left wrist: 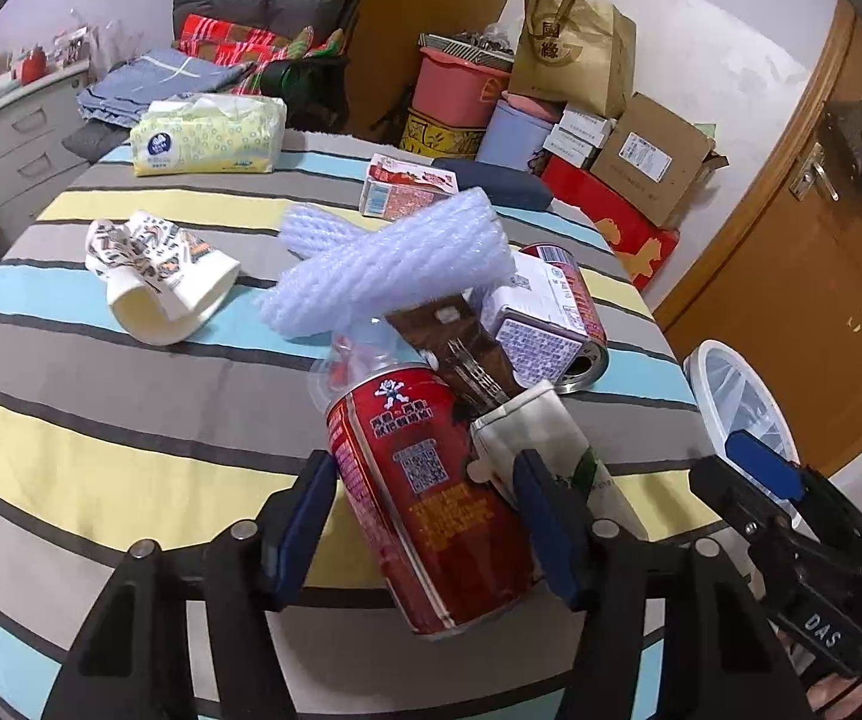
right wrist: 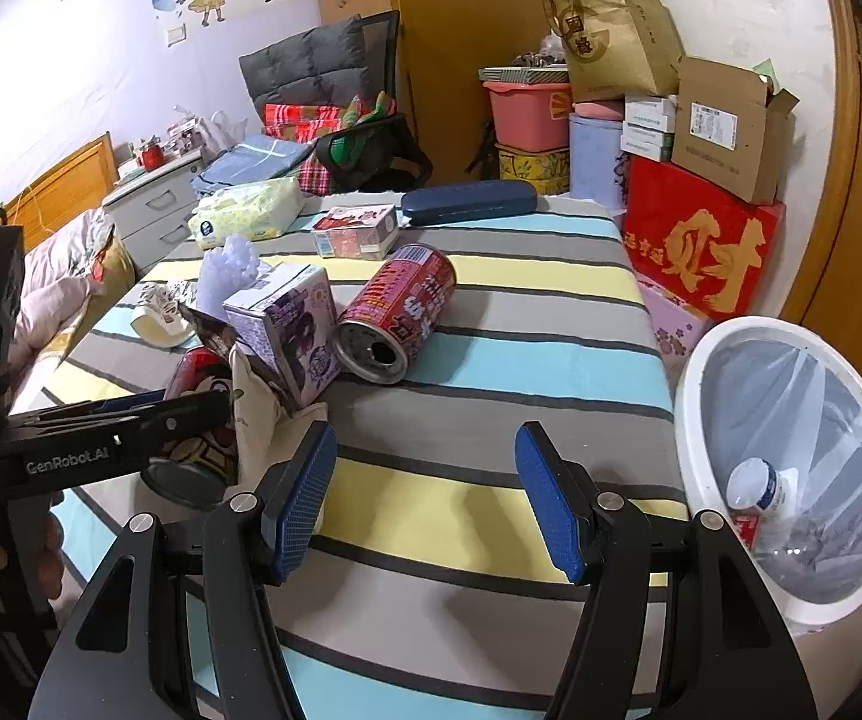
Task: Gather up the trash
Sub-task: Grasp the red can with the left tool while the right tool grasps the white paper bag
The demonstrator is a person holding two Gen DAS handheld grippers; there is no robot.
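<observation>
The left gripper (left wrist: 425, 516) has its fingers (left wrist: 305, 516) pinching a red can (left wrist: 431, 498), which stands tilted between the pads, top toward 11 o'clock, above the striped desk (left wrist: 101, 420). A white carton (left wrist: 544, 438) leans against the can at 2 o'clock, touching the right finger. Foam netting (left wrist: 395, 258) tops the pile at 12 o'clock. The right gripper (right wrist: 425, 498) hovers over the desk with fingers (right wrist: 550, 504) spread and nothing between them. A second can (right wrist: 398, 312) lies on its side at 12 o'clock; the bin (right wrist: 700, 372) sits at 3 o'clock.
</observation>
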